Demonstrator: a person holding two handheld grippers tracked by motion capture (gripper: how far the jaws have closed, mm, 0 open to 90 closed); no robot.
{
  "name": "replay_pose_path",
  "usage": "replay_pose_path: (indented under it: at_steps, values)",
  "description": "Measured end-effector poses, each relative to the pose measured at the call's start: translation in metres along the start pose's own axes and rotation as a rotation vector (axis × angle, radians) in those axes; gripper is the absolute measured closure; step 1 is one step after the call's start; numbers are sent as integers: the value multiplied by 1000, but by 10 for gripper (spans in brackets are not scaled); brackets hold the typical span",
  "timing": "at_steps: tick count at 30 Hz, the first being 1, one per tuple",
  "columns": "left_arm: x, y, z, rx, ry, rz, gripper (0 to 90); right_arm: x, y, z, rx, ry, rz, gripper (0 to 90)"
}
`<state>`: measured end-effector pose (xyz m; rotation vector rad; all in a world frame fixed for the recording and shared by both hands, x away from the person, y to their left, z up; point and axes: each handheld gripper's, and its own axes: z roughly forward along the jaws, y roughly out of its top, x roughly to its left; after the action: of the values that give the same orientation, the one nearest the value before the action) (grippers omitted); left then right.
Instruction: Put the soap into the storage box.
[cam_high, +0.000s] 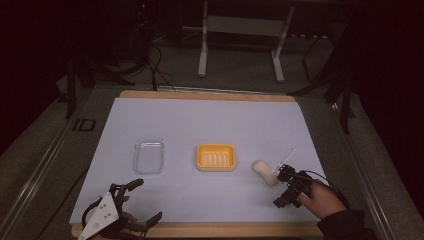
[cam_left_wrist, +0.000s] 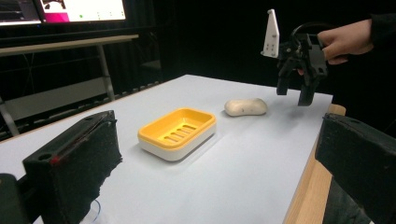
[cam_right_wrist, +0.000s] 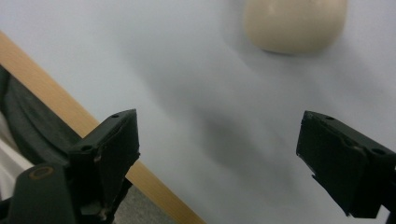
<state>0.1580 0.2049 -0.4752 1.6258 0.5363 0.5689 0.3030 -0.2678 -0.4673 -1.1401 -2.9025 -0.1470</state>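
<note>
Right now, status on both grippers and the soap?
Right gripper open, above the table beside the soap bar. Left gripper open, idle at the near edge. Yellow soap dish empty; path clear.

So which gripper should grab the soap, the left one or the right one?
Probably the right gripper: it hovers open right beside the soap. The left gripper sits open at the table's near edge, with the yellow soap dish between it and the soap.
</note>
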Motion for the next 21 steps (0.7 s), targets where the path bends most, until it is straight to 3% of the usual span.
replay_pose_path:
  at_steps: [9,21]
  values:
    - [0,0,0,1,-1,-1,1,-13,3,3,32,-18,37,131]
    - [0,0,1,3,-2,-2,1,-23,16,1,-35,-12,43,140]
